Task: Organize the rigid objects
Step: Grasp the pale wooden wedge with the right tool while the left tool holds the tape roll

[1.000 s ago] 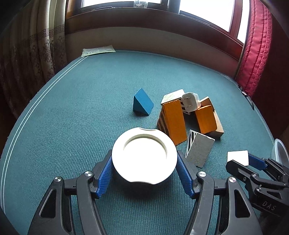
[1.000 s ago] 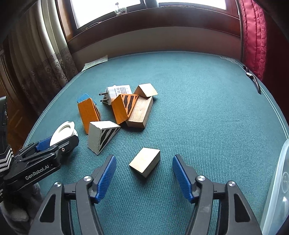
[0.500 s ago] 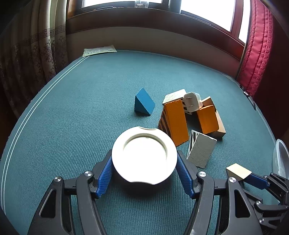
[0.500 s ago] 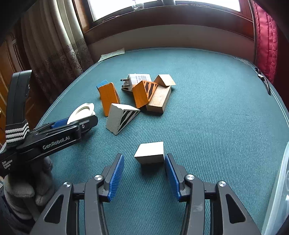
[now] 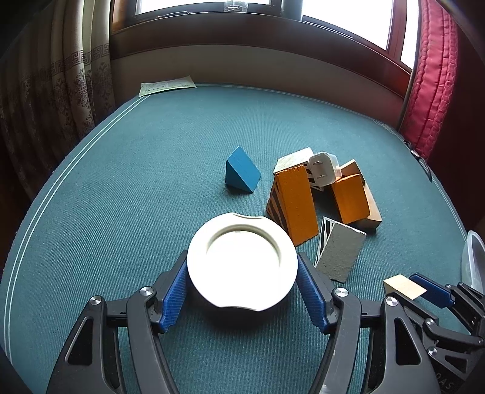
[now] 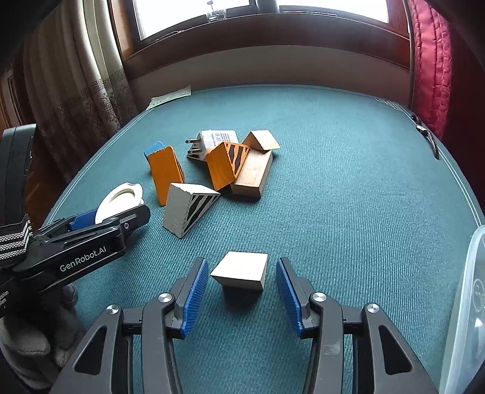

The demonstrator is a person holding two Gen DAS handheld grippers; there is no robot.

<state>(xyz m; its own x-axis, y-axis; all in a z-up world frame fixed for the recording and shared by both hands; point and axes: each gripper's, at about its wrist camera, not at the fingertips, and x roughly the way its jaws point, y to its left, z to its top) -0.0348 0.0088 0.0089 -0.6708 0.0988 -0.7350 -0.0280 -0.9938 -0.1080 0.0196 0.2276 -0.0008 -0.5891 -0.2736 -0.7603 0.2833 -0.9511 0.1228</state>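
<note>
Closing in since a second ago, the right gripper [image 6: 242, 292] now brackets the pale wooden block [image 6: 241, 269], jaws still narrowing, thin gaps showing on both sides.

Nearest in the left wrist view, the left gripper [image 5: 242, 283] holds its place as before, jaws about half open with pads against the rim of the white round lid [image 5: 242, 266], though its last small widening leaves the firmness of the grip unclear. Both rest on the ribbed teal counter [image 5: 121, 188]. Beyond lie the grey striped wedge [image 6: 189, 209], orange blocks [image 6: 165, 172], a blue wedge [image 5: 241, 174] and a white plug adapter [image 6: 212, 141]. A clear plastic bin [image 6: 463, 303] edges the right. Farther back lie a paper sheet [image 5: 166, 86], patterned curtains [image 6: 75, 91], a red curtain [image 5: 430, 75] and bright windows [image 6: 194, 15].
</note>
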